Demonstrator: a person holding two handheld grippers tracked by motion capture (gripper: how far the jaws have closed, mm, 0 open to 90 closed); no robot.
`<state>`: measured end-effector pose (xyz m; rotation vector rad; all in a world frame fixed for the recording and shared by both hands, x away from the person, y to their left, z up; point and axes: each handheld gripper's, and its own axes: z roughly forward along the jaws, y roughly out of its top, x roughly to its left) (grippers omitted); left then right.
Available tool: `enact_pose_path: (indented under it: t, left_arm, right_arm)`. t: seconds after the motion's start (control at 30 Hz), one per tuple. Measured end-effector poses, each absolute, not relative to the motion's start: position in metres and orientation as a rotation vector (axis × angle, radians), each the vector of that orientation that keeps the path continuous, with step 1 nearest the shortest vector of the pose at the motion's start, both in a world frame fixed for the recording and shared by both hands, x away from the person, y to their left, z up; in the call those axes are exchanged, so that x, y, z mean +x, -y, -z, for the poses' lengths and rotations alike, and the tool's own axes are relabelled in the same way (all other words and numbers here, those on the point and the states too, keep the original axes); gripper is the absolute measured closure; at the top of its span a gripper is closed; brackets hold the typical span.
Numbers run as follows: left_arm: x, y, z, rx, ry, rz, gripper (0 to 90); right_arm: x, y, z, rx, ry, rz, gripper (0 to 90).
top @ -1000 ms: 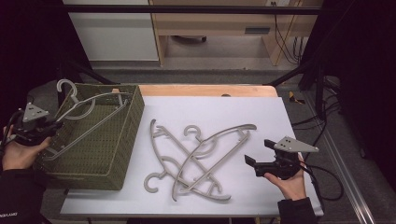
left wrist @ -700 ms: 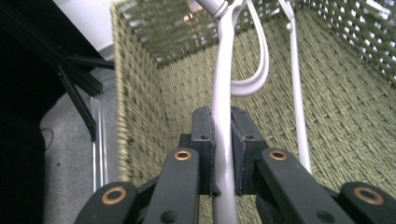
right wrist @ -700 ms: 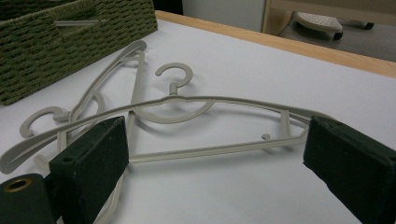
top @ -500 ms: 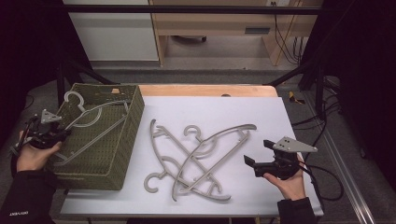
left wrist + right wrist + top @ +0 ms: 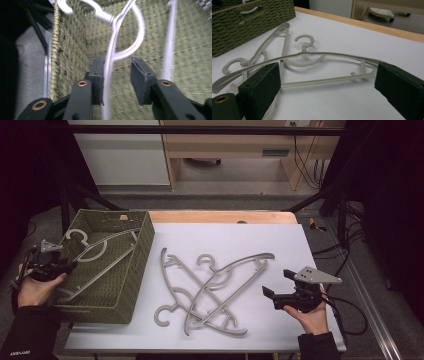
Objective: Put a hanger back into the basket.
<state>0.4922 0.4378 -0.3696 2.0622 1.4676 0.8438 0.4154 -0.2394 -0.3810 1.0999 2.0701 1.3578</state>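
Note:
A green woven basket (image 5: 142,251) stands at the table's left, and a pale grey plastic hanger (image 5: 100,251) lies slanted inside it. My left gripper (image 5: 67,266) reaches over the basket's left rim. In the left gripper view its jaws (image 5: 117,65) have just been opening. The hanger's (image 5: 112,47) thin arm runs between them close to the left pad, and the right pad stands clear of it. More grey hangers (image 5: 210,290) lie crossed on the white table top. My right gripper (image 5: 276,282) hovers open to their right with nothing between its pads (image 5: 328,68), and the nearest hanger (image 5: 324,53) lies just beyond.
The white sheet (image 5: 240,240) covers the table, with a wooden strip (image 5: 225,216) along its far edge. The basket's (image 5: 249,22) woven wall rises beyond the pile in the right gripper view. A black frame and cables stand at the right, beyond the table.
The left hand has brought the hanger down and to the right into the basket, and its jaws have parted off the hanger's arm. The right gripper has stayed still.

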Motion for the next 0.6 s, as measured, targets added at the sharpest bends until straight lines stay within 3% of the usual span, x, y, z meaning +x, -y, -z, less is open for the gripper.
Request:
enact_pose_path:
  t: [0.1, 0.3, 0.6]
  left_arm:
    - [0.485, -0.436, 0.365, 2.013, -1.42, -0.865, 51.8]
    - [0.468, -0.427, 0.356, 1.921, -1.333, -0.834, 43.9]
    - [0.449, -0.394, 0.34, 1.786, -1.218, -0.786, 37.2]
  right_arm:
    - [0.415, 0.241, 0.38, 1.098, -2.064, -1.358, 6.5]
    - [0.414, 0.241, 0.38, 1.105, -2.054, -1.362, 6.1]
    - [0.414, 0.242, 0.38, 1.104, -2.053, -1.366, 6.1]
